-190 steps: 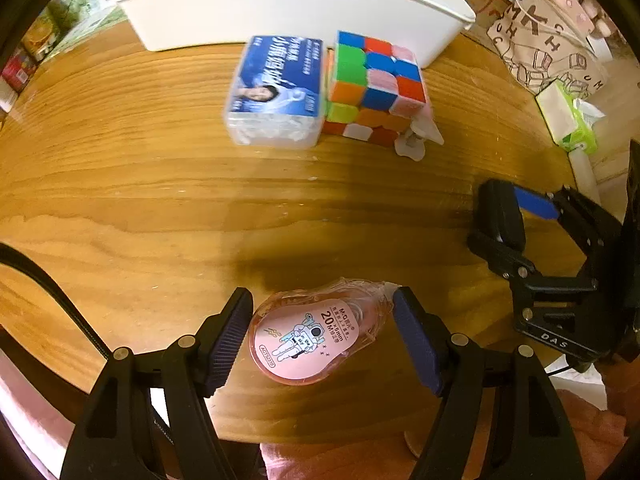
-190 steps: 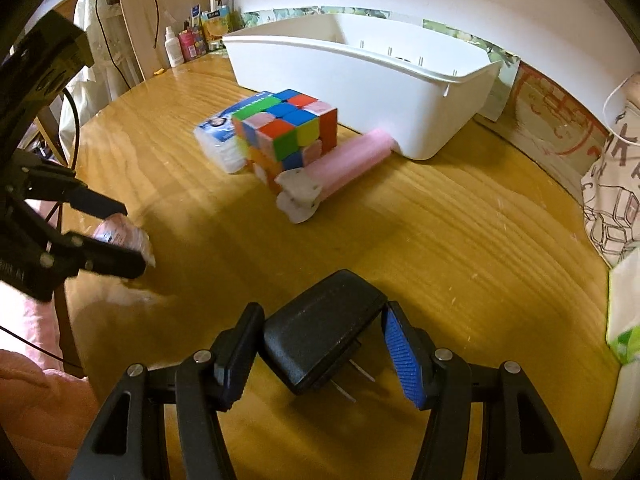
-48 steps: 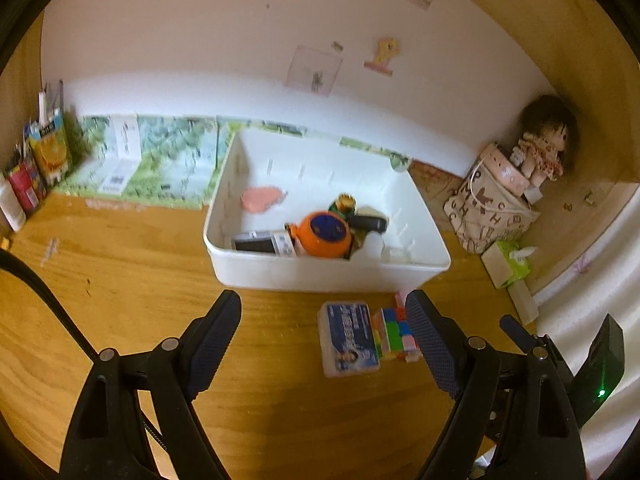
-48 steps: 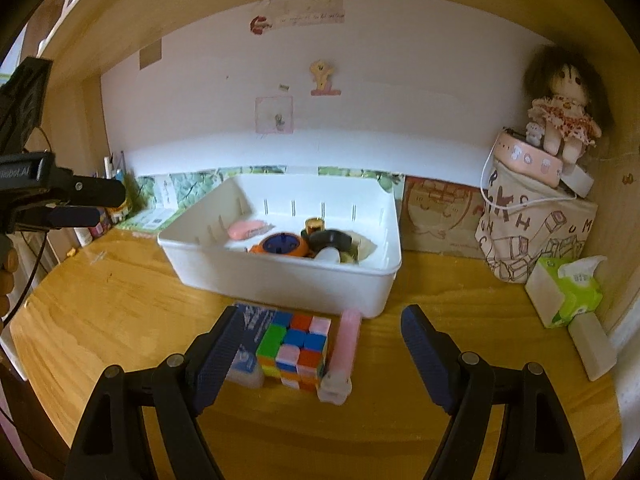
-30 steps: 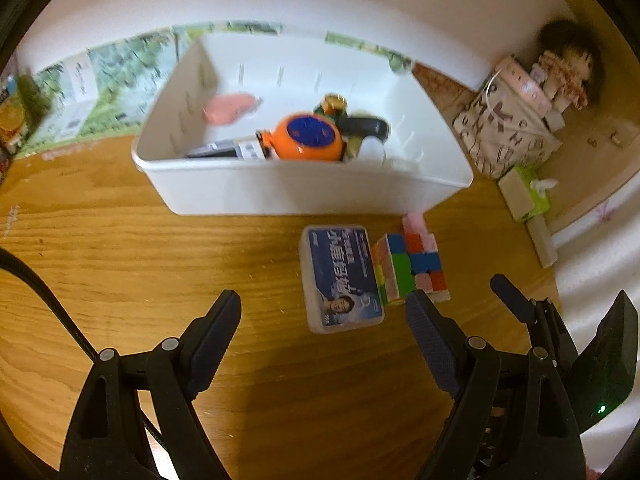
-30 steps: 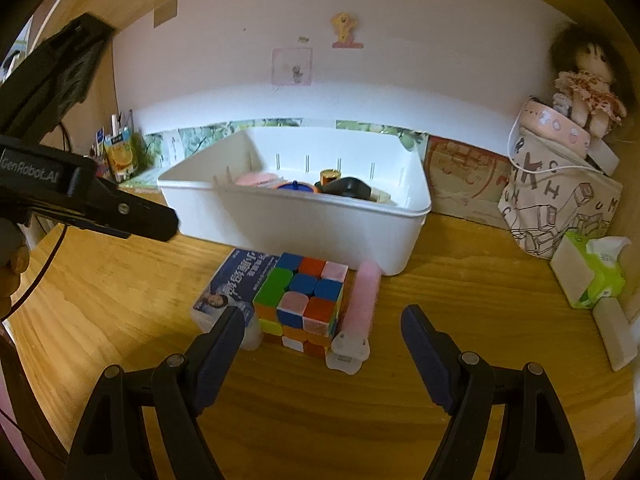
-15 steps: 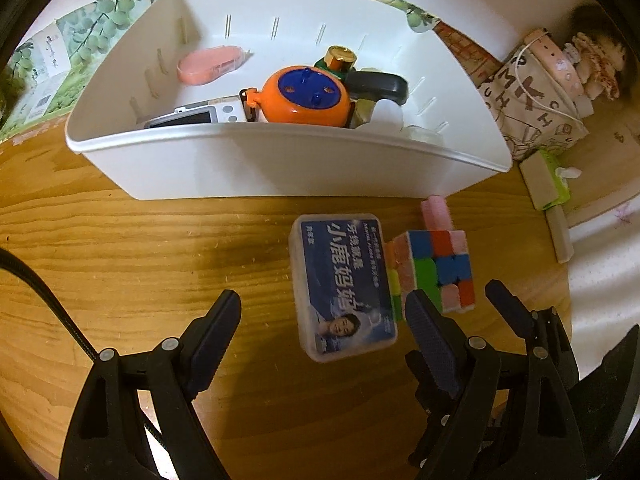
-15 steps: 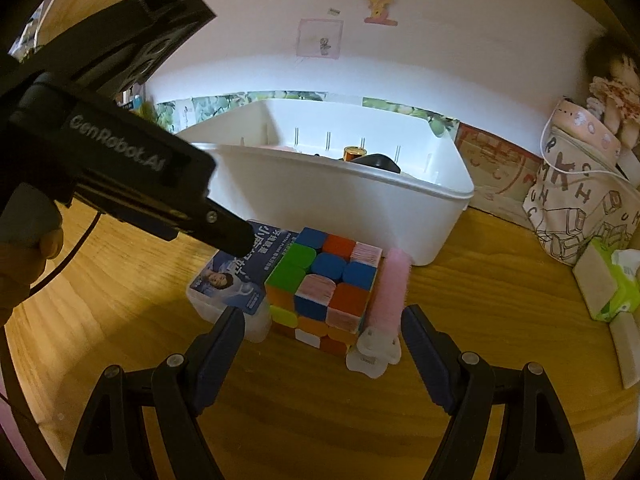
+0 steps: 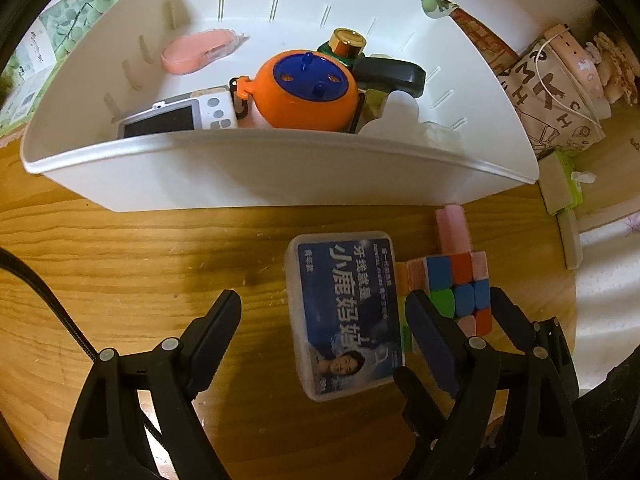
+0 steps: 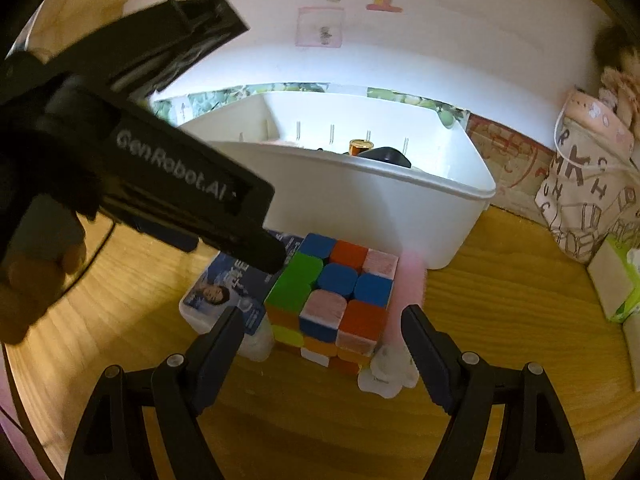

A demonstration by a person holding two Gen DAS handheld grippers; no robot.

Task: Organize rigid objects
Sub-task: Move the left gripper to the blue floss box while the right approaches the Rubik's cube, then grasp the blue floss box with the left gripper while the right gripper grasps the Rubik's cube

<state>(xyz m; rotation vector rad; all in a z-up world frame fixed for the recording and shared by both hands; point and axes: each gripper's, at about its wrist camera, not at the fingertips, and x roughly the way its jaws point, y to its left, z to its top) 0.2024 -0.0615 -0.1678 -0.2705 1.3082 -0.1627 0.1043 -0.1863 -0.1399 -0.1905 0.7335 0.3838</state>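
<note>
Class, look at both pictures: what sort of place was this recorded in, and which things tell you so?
Probably a home, perhaps a child's room or desk nook. A wooden table holds a white bin of small odds and ends, a puzzle cube lies beside it, and a doll sits by the stickered wall.

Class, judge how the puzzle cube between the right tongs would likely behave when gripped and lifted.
The cube looks stiff, with flat sides, so the open right tongs should likely hold it squarely. Its glossy tiles might slip. Its layers may twist if squeezed off-centre.
</note>
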